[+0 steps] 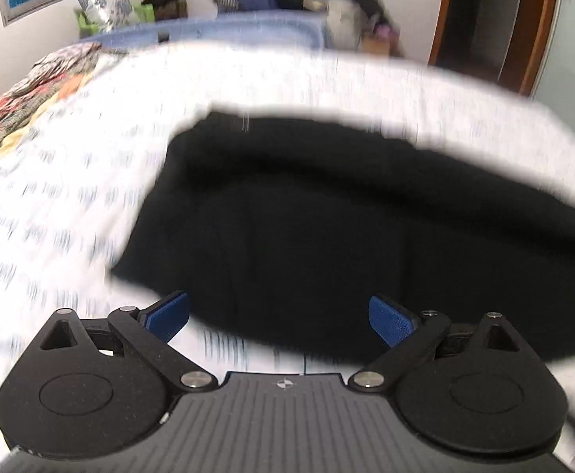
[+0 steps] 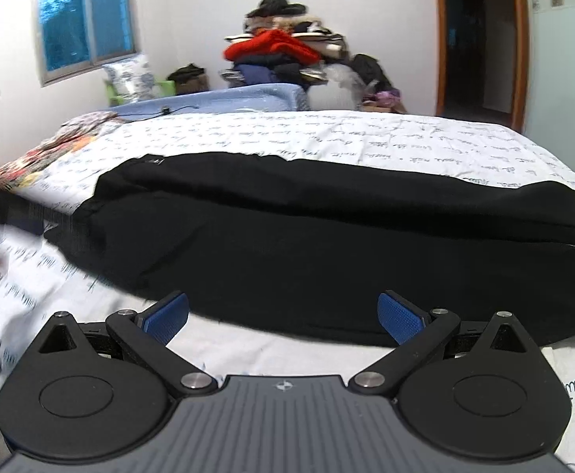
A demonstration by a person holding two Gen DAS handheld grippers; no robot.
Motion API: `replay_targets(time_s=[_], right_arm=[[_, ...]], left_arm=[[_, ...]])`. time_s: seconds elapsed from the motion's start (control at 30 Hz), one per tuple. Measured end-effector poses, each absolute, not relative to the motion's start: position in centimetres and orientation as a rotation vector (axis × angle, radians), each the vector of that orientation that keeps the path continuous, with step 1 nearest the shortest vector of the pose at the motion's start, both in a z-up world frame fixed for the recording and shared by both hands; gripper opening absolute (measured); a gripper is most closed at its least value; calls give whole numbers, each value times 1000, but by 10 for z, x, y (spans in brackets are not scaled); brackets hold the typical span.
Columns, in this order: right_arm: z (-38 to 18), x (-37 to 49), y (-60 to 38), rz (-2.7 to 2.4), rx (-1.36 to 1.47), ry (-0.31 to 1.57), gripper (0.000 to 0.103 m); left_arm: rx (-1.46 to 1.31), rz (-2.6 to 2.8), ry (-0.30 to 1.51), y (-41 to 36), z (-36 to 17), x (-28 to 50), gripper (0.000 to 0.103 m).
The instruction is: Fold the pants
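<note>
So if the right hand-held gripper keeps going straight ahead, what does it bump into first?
Probably the black pants lying on the bed sheet. The right hand-held gripper is open and points right at them, though depth is unclear.

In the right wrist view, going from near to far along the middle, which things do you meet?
Right gripper, jaws open → black pants lying on the bed → white sheet with writing → blue surface behind the bed → pile of clothes against the wall.
</note>
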State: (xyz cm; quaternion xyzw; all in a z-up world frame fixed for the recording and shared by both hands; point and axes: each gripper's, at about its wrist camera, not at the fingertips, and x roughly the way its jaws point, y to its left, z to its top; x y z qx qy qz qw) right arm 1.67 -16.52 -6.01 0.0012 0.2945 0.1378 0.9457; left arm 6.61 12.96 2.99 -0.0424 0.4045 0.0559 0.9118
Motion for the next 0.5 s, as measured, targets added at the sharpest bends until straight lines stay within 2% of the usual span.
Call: replay_targets(time_s=[0.1, 0.23, 0.37, 0.5], right_arm=[[-62, 21, -172, 313, -16, 624, 103], [-61, 27, -181, 283, 30, 616, 103], [-63, 35, -180, 255, 78, 648, 103], [-66, 51, -164, 263, -3, 686, 103]], left_arm=[[-191, 61, 762, 169, 50, 103, 100], [-188, 2, 757, 214, 51, 173, 100], [-225, 31, 797, 263, 30, 238, 99], [-368, -10, 859, 305, -4, 281, 99]])
